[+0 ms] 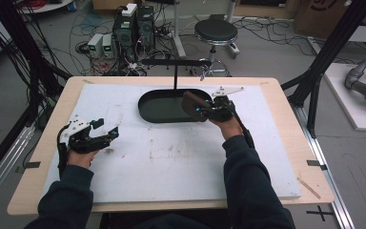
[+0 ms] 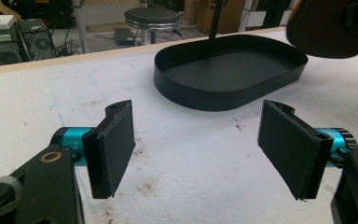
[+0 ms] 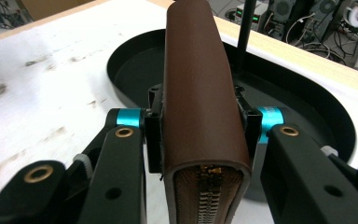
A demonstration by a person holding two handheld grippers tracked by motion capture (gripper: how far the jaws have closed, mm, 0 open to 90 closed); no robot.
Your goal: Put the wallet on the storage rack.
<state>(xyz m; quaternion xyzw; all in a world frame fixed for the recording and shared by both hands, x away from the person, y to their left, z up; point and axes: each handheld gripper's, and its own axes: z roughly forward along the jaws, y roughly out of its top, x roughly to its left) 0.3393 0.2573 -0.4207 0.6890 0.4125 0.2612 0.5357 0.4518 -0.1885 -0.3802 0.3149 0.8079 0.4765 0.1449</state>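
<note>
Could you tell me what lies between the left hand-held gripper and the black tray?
Nothing but bare, stained white mat; the left gripper view shows it running from the left hand-held gripper to the black tray.

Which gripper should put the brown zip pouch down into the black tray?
The right gripper. It is shut on the brown leather zip pouch and is at the rim of the black oval tray. The left gripper is open, holds nothing and sits well off to the tray's left side.
</note>
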